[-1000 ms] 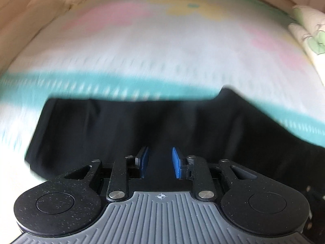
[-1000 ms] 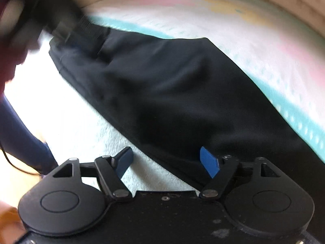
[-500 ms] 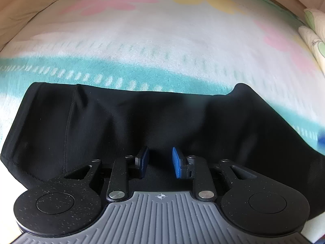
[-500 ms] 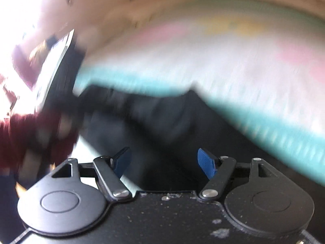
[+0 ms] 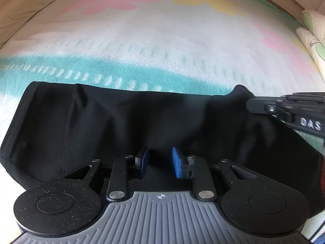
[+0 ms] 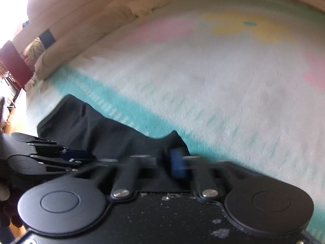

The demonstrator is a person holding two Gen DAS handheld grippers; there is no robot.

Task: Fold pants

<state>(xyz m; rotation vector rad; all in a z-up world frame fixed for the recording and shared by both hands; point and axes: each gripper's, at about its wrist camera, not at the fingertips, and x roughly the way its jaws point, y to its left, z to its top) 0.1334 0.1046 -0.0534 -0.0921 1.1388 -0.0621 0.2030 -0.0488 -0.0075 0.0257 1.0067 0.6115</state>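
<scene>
Black pants [image 5: 126,122] lie folded lengthwise in a long band across a fleecy blanket [image 5: 162,46]. My left gripper [image 5: 159,165] sits low over the near edge of the pants with a narrow gap between its blue pads [image 5: 176,165], nothing clamped. My right gripper [image 6: 162,165] is at a raised corner of the pants [image 6: 113,136]; one blue pad [image 6: 178,165] shows, the other is lost in blur, so its state is unclear. It also shows in the left wrist view [image 5: 284,109], at the pants' right far corner.
The blanket has a teal stripe [image 5: 81,69] just beyond the pants and pink and yellow flowers farther back. A beige pillow [image 5: 26,6] lies at the far left, a patterned pillow [image 5: 312,32] at the right. The left gripper shows in the right wrist view [image 6: 50,154].
My right gripper swung from the pants' near edge to their far right corner, and its jaws narrowed from wide open. My left gripper stayed low over the near edge.
</scene>
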